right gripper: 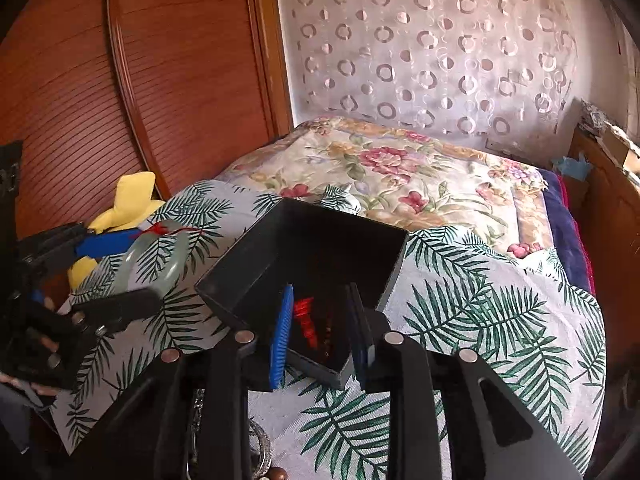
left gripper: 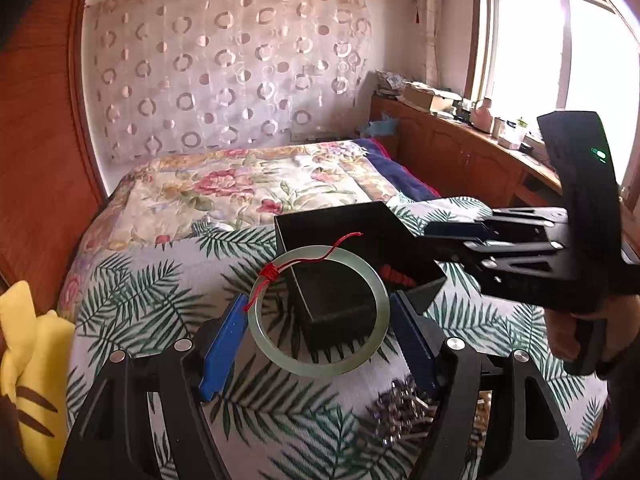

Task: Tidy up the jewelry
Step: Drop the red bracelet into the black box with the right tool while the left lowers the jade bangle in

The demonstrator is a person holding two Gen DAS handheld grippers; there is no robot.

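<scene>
My left gripper (left gripper: 320, 320) is shut on a pale green jade bangle (left gripper: 316, 364) with a red thread (left gripper: 272, 274) tied to it, held in the air just in front of an open black box (left gripper: 340, 224). The bangle also shows in the right wrist view (right gripper: 132, 264). My right gripper (right gripper: 320, 320) straddles the near corner of the black box (right gripper: 304, 248), its blue pads (right gripper: 282, 332) on either side of the wall. A red item (right gripper: 306, 320) lies inside the box. More jewelry (left gripper: 404, 408) lies on the bed below.
The box sits on a palm-leaf cloth (right gripper: 460, 320) over a floral bedspread (left gripper: 248, 184). A yellow plush toy (left gripper: 28, 364) lies at the left. A wooden wardrobe (right gripper: 140, 80) stands left, and a cluttered wooden counter (left gripper: 460, 136) runs under the window.
</scene>
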